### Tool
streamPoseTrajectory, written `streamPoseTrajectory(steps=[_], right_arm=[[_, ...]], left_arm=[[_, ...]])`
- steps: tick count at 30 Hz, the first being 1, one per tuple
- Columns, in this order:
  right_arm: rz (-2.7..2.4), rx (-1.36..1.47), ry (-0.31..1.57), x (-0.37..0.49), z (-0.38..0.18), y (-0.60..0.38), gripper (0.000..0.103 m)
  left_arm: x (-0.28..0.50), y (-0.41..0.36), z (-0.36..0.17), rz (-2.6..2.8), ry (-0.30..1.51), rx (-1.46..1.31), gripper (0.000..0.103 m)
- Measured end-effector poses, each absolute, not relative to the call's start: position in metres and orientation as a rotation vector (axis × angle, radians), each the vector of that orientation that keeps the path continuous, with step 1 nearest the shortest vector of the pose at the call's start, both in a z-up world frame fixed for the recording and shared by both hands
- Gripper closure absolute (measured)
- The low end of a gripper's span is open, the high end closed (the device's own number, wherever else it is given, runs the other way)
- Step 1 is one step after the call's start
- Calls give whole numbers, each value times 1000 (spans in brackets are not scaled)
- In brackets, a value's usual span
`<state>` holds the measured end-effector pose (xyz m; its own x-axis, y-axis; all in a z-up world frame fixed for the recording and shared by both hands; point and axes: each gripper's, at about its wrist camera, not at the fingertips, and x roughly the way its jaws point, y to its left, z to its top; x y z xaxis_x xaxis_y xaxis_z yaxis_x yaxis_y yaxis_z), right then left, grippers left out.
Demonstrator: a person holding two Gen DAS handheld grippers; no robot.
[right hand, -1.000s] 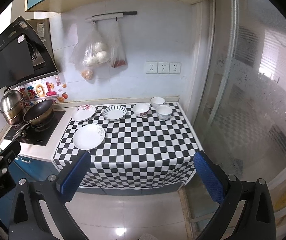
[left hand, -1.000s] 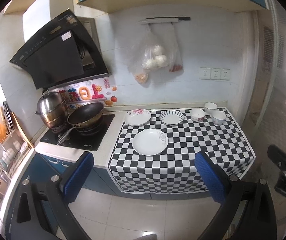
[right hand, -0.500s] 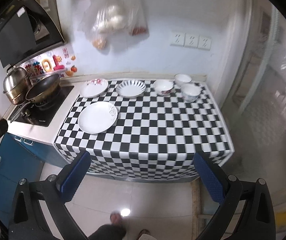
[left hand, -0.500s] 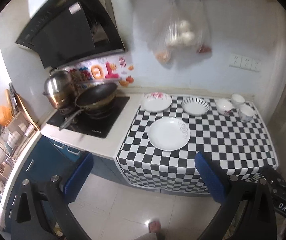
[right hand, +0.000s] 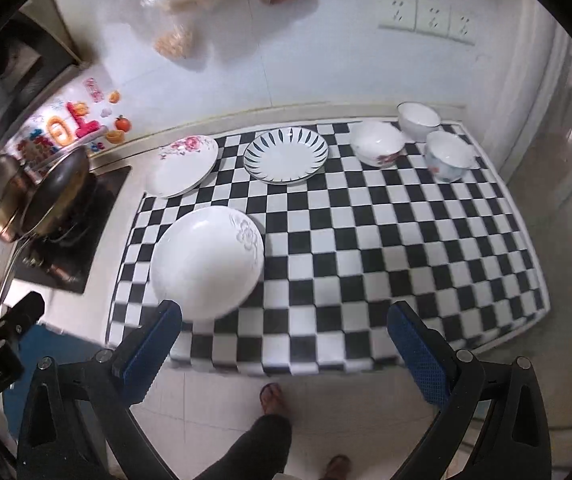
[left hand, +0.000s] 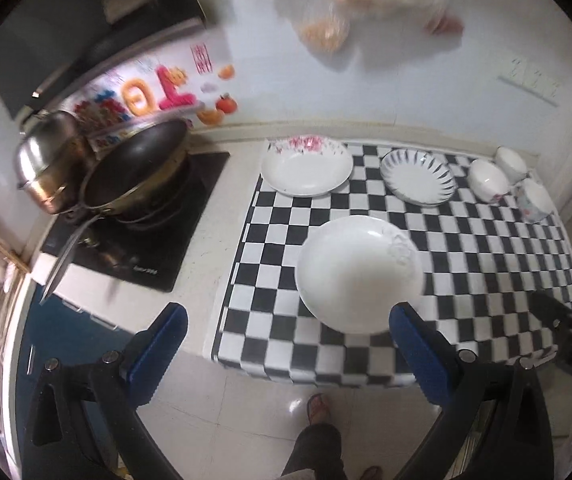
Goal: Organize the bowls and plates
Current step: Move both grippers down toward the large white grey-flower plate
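On the checkered cloth [right hand: 366, 248] lie a large white plate [right hand: 207, 262] near the front left, a pink-flowered plate [right hand: 183, 166] and a blue-striped plate [right hand: 286, 155] at the back. Three bowls stand at the back right: one with a red flower [right hand: 377, 144], a plain one [right hand: 418, 121] and a blue-patterned one [right hand: 448, 156]. The same plates show in the left wrist view: white [left hand: 360, 274], flowered [left hand: 307, 166], striped [left hand: 418, 176]. My left gripper [left hand: 286, 344] and right gripper [right hand: 286, 340] are open, empty, and hover before the counter's front edge.
A stove [left hand: 137, 220] with a wok [left hand: 133, 172] and a steel pot [left hand: 45, 160] sits left of the cloth. Plastic bags [right hand: 221, 0] hang on the back wall. A glass door [right hand: 566, 160] stands at the right. The person's legs [right hand: 253, 440] show below.
Both grippers have moved closer to the counter and tilted downward; the plates and bowls look larger. Nothing on the counter has moved. Both stay open.
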<state>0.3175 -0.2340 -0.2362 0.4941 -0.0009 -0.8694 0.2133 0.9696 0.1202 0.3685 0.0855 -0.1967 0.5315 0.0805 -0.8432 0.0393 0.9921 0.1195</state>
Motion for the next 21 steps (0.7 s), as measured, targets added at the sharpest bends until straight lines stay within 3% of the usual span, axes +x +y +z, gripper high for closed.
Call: streamPoseTrajectory(steps=[6,16,21], right_arm=[[-149,265,1135,393,-298,-217,0],[-161,293,1317,469,-398,-218,0],[-126,356,1392,490,-432,-225,0]], left_arm=[[452,106,-264,-11,1136,191,0],[517,109,-364,-114,1361,241,2],[538,108,-399,-165,1471,177,23]])
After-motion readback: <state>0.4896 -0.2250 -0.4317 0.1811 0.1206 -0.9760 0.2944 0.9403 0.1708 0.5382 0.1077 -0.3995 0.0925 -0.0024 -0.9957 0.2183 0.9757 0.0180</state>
